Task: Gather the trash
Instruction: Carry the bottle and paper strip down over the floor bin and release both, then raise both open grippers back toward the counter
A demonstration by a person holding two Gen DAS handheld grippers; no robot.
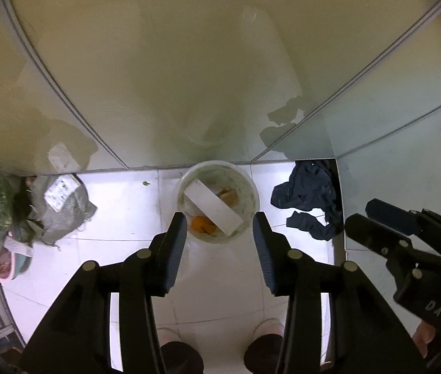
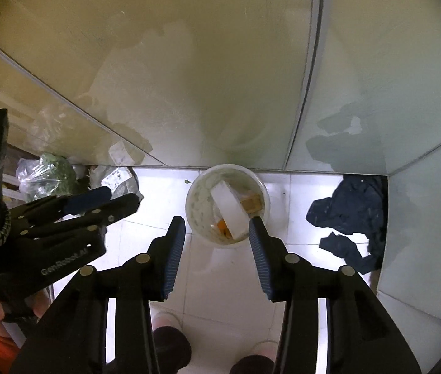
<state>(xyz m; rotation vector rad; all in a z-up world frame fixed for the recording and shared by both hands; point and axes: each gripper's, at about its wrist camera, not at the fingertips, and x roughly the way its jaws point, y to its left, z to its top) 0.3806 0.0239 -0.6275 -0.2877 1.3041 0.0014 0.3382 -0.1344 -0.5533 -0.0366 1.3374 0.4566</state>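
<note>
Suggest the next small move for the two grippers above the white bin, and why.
Probably lower both toward the white bin, one to each side of its rim. The left gripper and right gripper hang open and empty above it, and the bin already holds a white box and orange scraps, so lifting it looks next.

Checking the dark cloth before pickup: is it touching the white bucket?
Apart. The right wrist view shows bare bright floor tile between the white bucket and the dark cloth; the left wrist view shows the same gap.
</note>
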